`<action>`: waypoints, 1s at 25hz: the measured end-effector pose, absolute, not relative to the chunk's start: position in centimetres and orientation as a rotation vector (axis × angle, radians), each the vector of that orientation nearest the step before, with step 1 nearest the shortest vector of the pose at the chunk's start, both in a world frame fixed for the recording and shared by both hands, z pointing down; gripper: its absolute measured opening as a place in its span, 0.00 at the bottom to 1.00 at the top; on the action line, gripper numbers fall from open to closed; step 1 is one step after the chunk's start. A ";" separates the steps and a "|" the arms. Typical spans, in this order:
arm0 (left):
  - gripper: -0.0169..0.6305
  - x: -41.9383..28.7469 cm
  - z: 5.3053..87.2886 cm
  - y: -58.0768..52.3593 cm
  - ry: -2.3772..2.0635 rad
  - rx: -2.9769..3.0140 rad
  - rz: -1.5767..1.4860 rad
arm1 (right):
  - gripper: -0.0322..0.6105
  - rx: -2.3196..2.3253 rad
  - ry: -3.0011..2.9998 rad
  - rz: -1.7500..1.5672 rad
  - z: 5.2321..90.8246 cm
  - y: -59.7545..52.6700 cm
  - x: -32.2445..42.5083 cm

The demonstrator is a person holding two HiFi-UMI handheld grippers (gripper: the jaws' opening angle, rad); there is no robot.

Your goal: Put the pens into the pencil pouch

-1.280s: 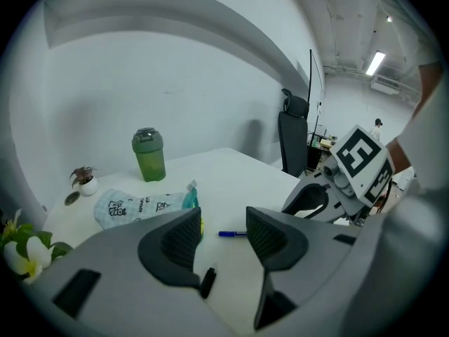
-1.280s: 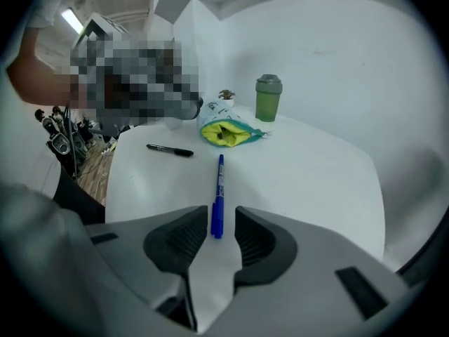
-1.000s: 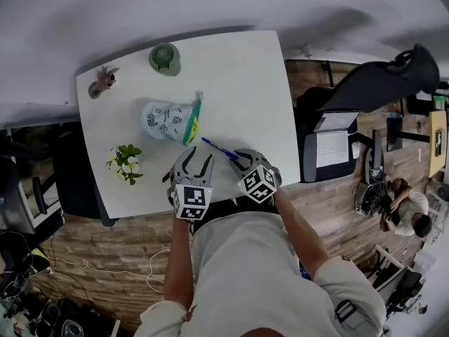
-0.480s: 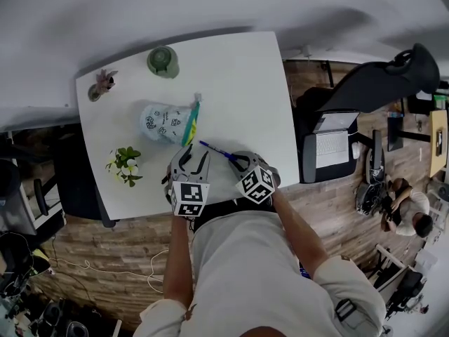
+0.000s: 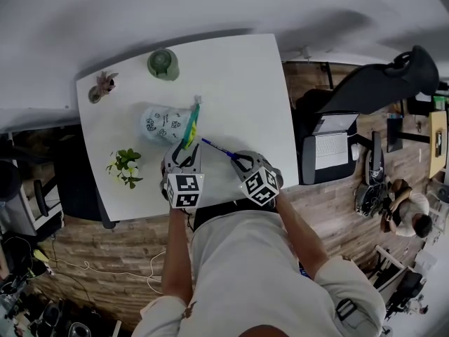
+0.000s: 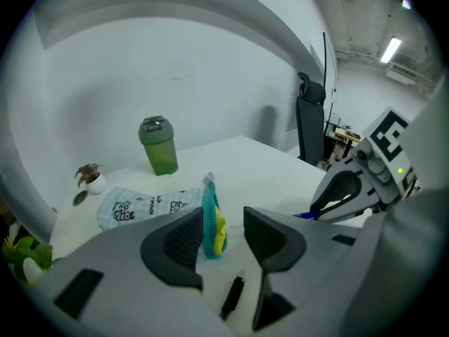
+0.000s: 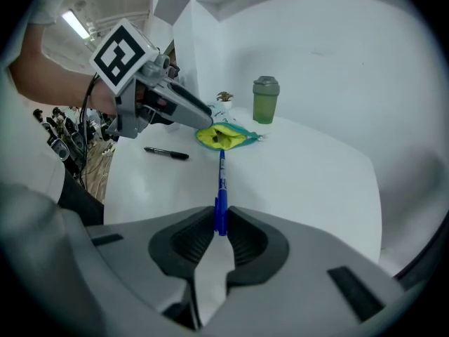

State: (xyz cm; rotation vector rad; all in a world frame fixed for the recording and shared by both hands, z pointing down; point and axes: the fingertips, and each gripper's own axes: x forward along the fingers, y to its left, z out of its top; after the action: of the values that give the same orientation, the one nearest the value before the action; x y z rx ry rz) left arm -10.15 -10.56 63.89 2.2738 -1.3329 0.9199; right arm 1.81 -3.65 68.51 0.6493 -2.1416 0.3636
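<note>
Lettering and small cartoon figures ran across the pale pencil pouch (image 6: 140, 203), too small to read; the only other print was the black-and-white square markers on each gripper's cube. A person leaned over the white table (image 5: 238, 83) with both forearms reaching forward and both tools angled downward; the left gripper (image 5: 184, 159) sat at the pouch's open teal-and-yellow mouth, its jaws apart and closing, with the zip edge showing between the pads, which did not press on it. The right gripper (image 7: 221, 234) had its jaws pressed together on the rear end of the blue pen (image 7: 222, 188); the pen pointed toward the pouch's opening, its tip just short of the yellow lining. The pouch lay on its side near the middle of the table, the mouth turned toward the person. The right gripper view alone gave a clear sight of a black pen (image 7: 166, 153) lying loose on the table beside the left gripper; the left gripper view showed the print on the pouch and a small potted plant (image 6: 91, 180) at the far edge. The head view took in a green bottle (image 5: 163, 63) behind the pouch, a flowering plant (image 5: 126, 166) at the table's left edge, and an office chair (image 5: 379, 83) on the wooden floor.
</note>
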 end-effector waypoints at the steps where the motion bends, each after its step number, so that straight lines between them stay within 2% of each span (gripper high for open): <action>1: 0.29 -10.4 64.3 -10.8 -1.340 2.264 0.944 | 0.14 0.656 -2.144 0.362 68.2 -3.8 1.9; 6: 0.26 -11.5 66.5 -11.5 -1.370 2.206 1.076 | 0.14 0.671 -2.159 0.349 66.9 -4.5 2.1; 8: 0.20 -11.9 66.9 -11.8 -1.391 2.188 1.108 | 0.14 0.670 -2.166 0.341 66.5 -4.8 1.9; 9: 0.13 -12.1 66.9 -12.0 -1.404 2.182 1.111 | 0.14 0.669 -2.170 0.336 66.3 -4.9 1.8; 12: 0.07 -12.5 66.5 -12.2 -1.420 2.177 1.070 | 0.14 0.663 -2.182 0.323 65.6 -5.4 1.5; 25: 0.05 -12.7 63.2 -11.9 -1.402 2.218 0.888 | 0.14 0.531 -2.178 0.254 64.9 -7.3 -1.6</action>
State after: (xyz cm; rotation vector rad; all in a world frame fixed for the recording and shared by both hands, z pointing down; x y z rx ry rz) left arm -12.72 -11.91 63.18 2.2176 -1.4019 0.8878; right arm -1.60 -7.33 64.89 0.5310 -2.1782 0.2535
